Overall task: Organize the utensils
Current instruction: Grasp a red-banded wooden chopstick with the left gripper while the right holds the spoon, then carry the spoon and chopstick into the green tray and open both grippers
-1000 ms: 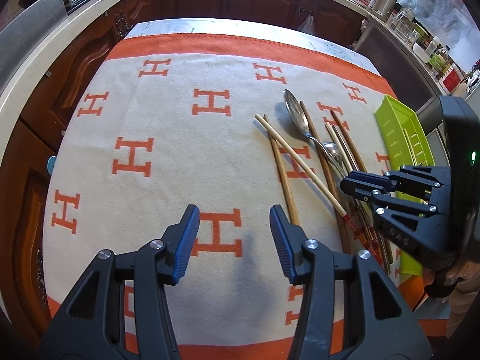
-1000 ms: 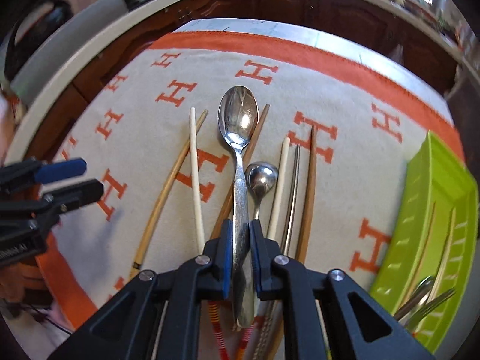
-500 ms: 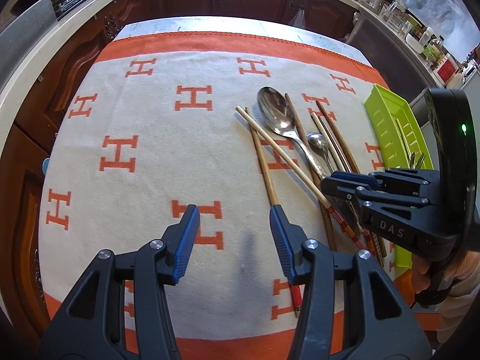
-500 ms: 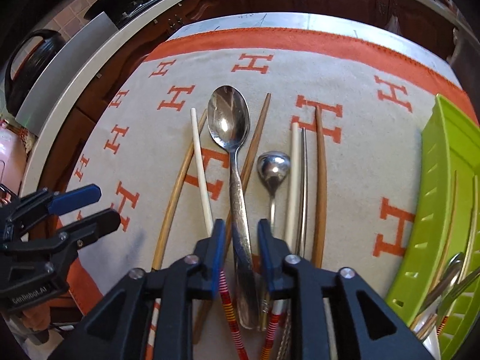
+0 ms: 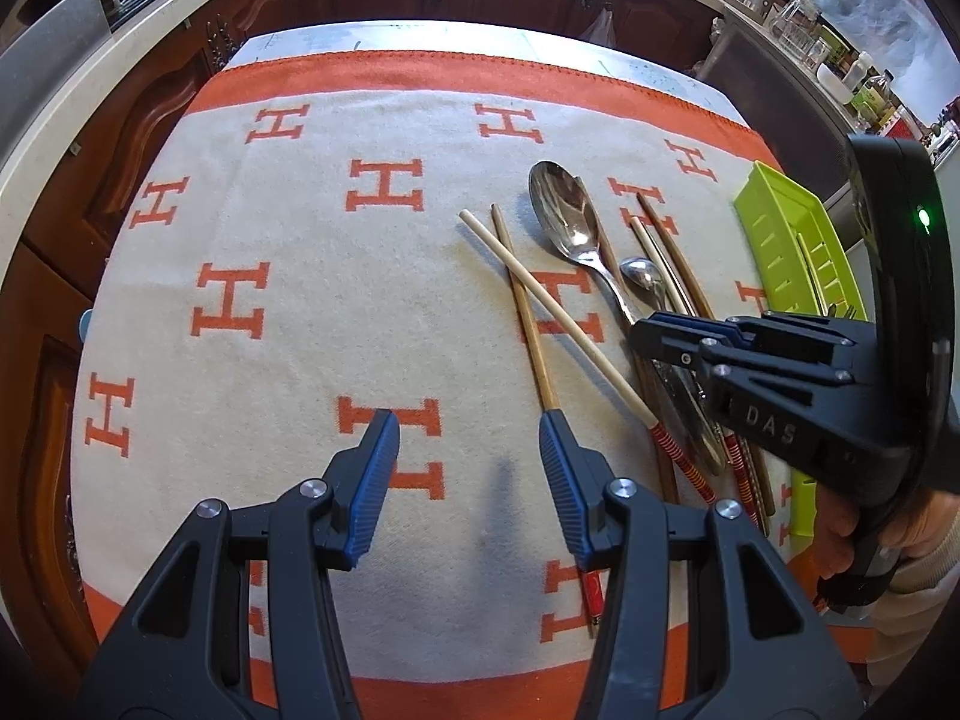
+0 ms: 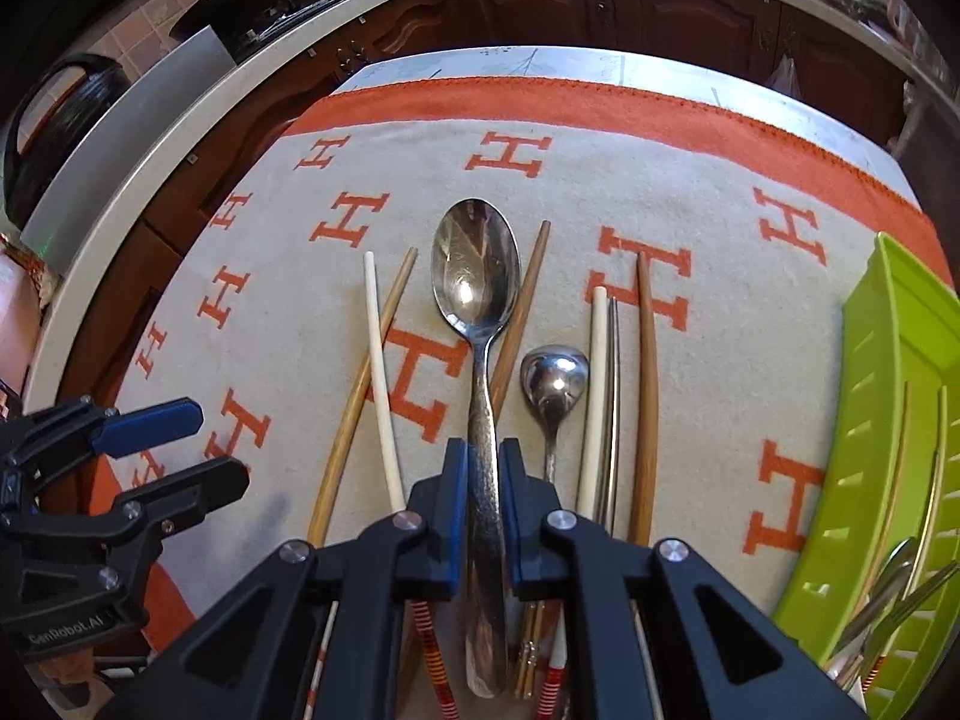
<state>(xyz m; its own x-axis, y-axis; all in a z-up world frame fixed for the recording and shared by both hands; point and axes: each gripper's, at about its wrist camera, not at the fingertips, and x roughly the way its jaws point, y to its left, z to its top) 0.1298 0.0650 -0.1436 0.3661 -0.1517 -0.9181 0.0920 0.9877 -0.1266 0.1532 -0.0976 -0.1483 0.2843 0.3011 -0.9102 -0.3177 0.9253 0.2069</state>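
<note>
A large steel spoon (image 6: 477, 324) lies lengthwise on the orange-and-cream cloth among several chopsticks and a small spoon (image 6: 553, 387). My right gripper (image 6: 483, 480) has its jaws closed against the large spoon's handle; it shows in the left wrist view (image 5: 654, 333) over the same handle. The large spoon (image 5: 564, 219) and small spoon (image 5: 642, 279) show there too. My left gripper (image 5: 468, 468) is open and empty above bare cloth, left of a pale chopstick (image 5: 552, 312). The left gripper (image 6: 174, 444) also shows open at the left of the right wrist view.
A lime-green slotted tray (image 6: 888, 420) at the right holds several utensils; it also shows in the left wrist view (image 5: 786, 240). The cloth (image 5: 300, 276) covers the table. Dark wood cabinets and a pale counter edge ring the table.
My right gripper opened slightly half a second ago and has closed again on the large spoon's handle. The left gripper stays open and has shifted little.
</note>
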